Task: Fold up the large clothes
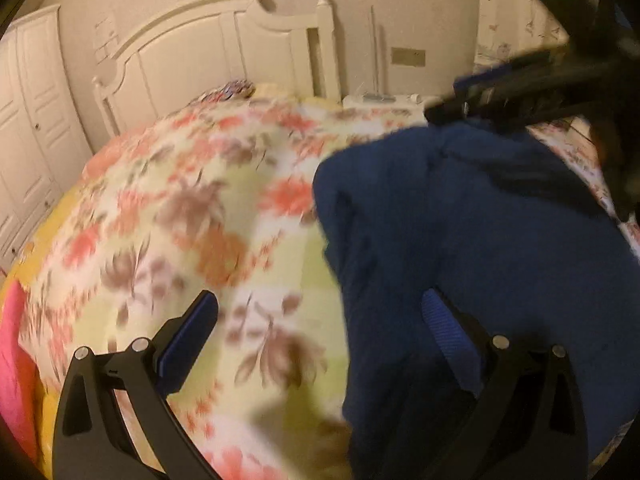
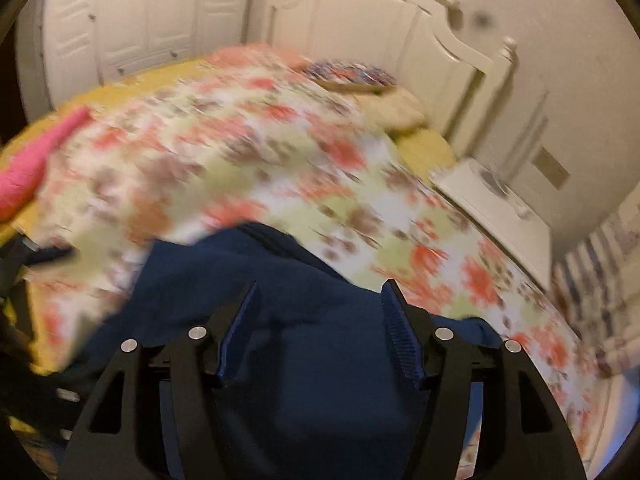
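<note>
Left wrist view showed the left gripper (image 1: 320, 320) spread wide beside the dark blue cloth garment (image 1: 460, 240) on the flowery bed cover (image 1: 180, 208). Right gripper (image 2: 318, 320) was spread over it; only there, a white bedside table (image 2: 492, 204) showed clearly.

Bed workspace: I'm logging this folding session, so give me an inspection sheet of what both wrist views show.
Surface: bed with floral cover, blurred by motion.
Job's things: dark blue garment bunched on the cover.
Clutter: pink cloth at the bed edge; patterned pillow near the headboard.
Grippers: left gripper open, its right finger over the garment; right gripper open over it.
Cables: nothing seen.
Surroundings: white wardrobe, white nightstand.
</note>
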